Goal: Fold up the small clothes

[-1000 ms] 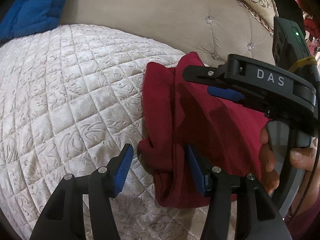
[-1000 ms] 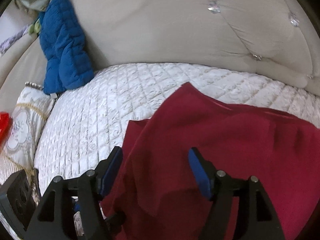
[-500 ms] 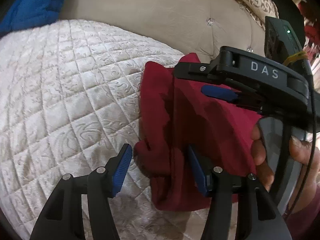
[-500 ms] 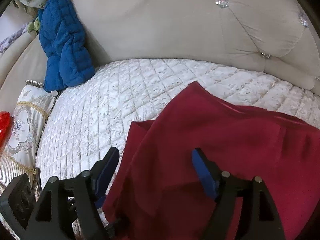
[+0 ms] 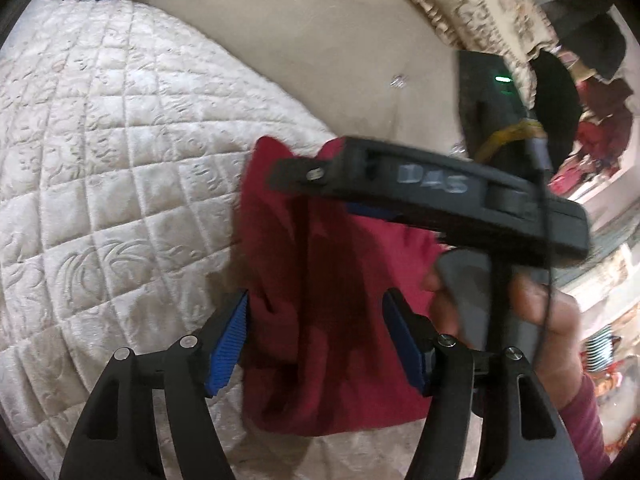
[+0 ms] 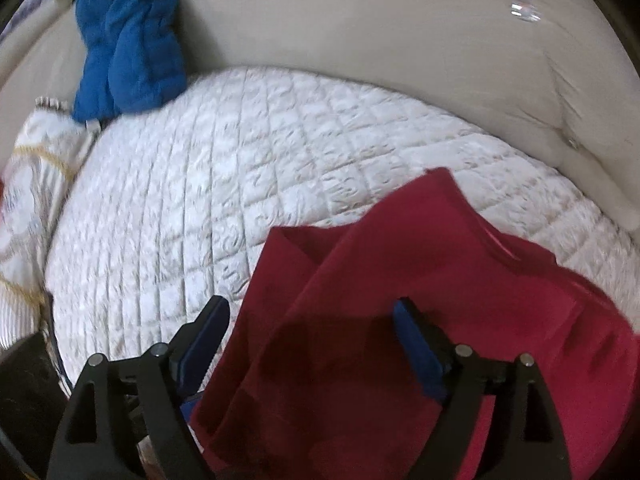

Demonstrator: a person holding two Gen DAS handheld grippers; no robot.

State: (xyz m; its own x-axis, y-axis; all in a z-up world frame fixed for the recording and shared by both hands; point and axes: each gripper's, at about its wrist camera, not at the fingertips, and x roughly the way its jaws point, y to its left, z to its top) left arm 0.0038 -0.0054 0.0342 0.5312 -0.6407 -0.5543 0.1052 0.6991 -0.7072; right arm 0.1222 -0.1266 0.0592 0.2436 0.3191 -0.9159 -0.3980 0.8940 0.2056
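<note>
Crimson soft garment (image 6: 420, 320) lies folded, creased, on quilted embossed cushion (image 6: 240, 184).

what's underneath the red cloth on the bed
The red cloth lies on the white quilted cover, which shows all around it. Whether anything else lies beneath the cloth cannot be seen; its folds hide that.

A white quilted bedspread (image 6: 248, 184) covers the bed below a beige tufted headboard (image 6: 380, 28). A blue padded garment (image 6: 124, 36) leans against the headboard, beside an embroidered cushion (image 6: 36, 184) at the left edge.
</note>
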